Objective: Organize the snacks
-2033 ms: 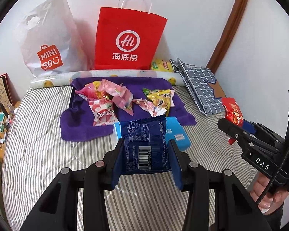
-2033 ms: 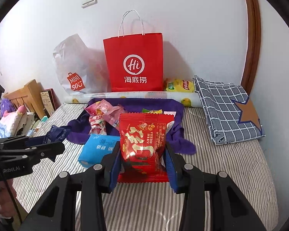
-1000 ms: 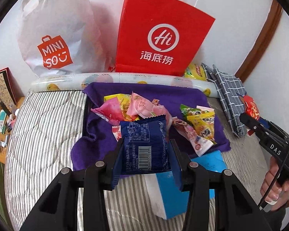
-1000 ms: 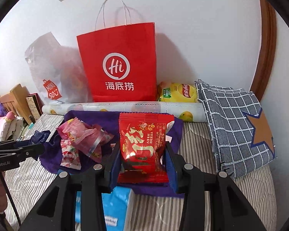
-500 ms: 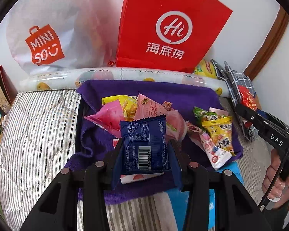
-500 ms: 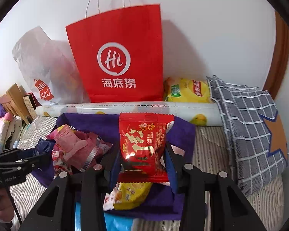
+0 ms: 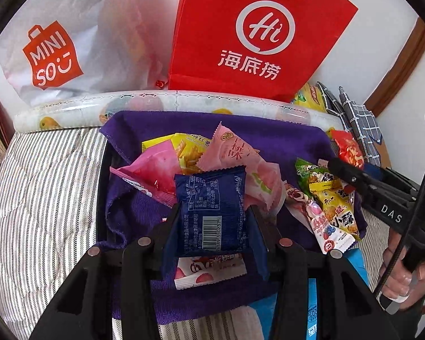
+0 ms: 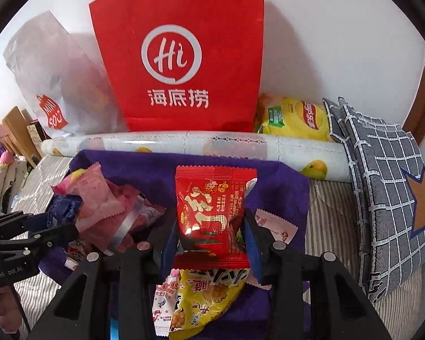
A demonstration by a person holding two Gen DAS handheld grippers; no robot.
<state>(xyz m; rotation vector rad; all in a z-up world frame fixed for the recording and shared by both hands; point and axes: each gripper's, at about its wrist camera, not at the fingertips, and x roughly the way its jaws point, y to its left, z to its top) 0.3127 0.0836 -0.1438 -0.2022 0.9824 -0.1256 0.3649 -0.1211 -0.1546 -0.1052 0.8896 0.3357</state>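
My left gripper is shut on a dark blue snack packet, held barcode side up over a heap of pink and yellow packets on a purple towel. My right gripper is shut on a red snack packet, upright above the towel's right part. Below it lies a yellow packet. The right gripper with its red packet also shows at the right edge of the left wrist view. At the left edge of the right wrist view is the left gripper.
A red paper bag and a white plastic bag stand against the wall behind a rolled printed mat. A yellow chips bag and a checked cloth lie to the right. A light blue pack lies on the striped bed near me.
Both grippers moved forward and down over the purple towel, each still holding its packet. The bags and the snack heap now look closer and larger.
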